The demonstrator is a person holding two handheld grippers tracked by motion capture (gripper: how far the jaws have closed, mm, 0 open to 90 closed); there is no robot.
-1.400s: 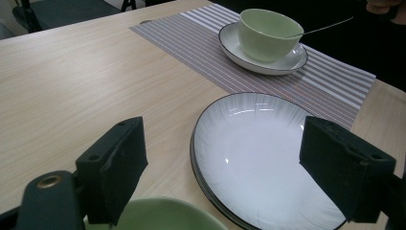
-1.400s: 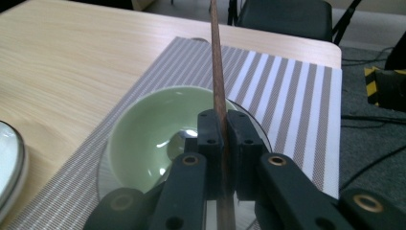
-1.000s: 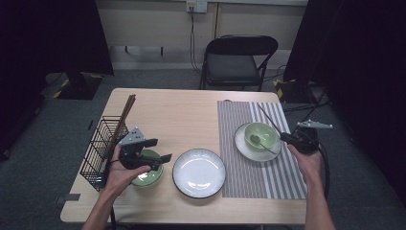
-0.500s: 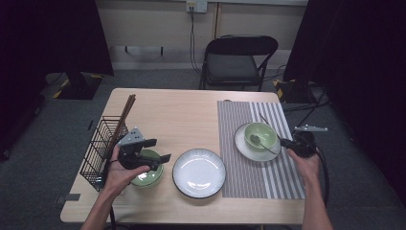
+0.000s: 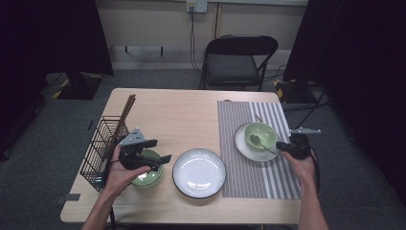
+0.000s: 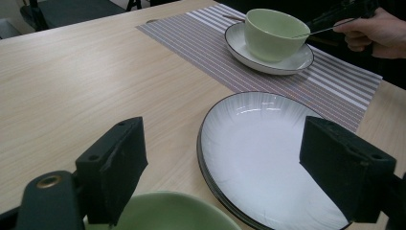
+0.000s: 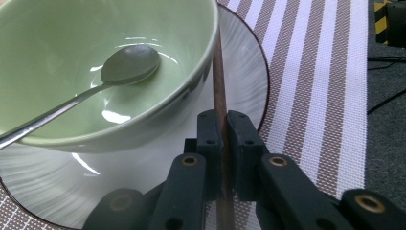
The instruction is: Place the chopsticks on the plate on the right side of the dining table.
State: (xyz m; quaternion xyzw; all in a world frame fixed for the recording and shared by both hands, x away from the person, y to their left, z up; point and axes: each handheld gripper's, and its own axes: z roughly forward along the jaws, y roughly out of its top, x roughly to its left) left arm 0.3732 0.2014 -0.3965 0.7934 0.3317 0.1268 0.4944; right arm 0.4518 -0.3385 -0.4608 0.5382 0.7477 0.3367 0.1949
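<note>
My right gripper point(image 7: 222, 120) is shut on a thin brown chopstick point(image 7: 219, 81) that runs up past the rim of a pale green bowl point(image 7: 95, 57). That bowl stands on a white plate point(image 7: 239, 76) on the striped placemat point(image 5: 249, 179), with a metal spoon point(image 7: 129, 64) lying inside it. In the high view the right gripper point(image 5: 286, 146) sits at the plate's right edge. My left gripper point(image 5: 159, 151) hovers open over a second green bowl point(image 5: 143, 178) at the front left. Between its wide black jaws I see that bowl's rim point(image 6: 177, 211) and an empty white plate point(image 6: 268, 158).
A black wire basket point(image 5: 98, 148) with long brown chopsticks point(image 5: 123, 120) stands at the table's left edge. The empty white plate point(image 5: 198, 172) lies at the front centre. A folding chair point(image 5: 239, 57) stands behind the table.
My right gripper has sunk a little toward the placemat with the chopstick still clamped. The left gripper has stayed where it was.
</note>
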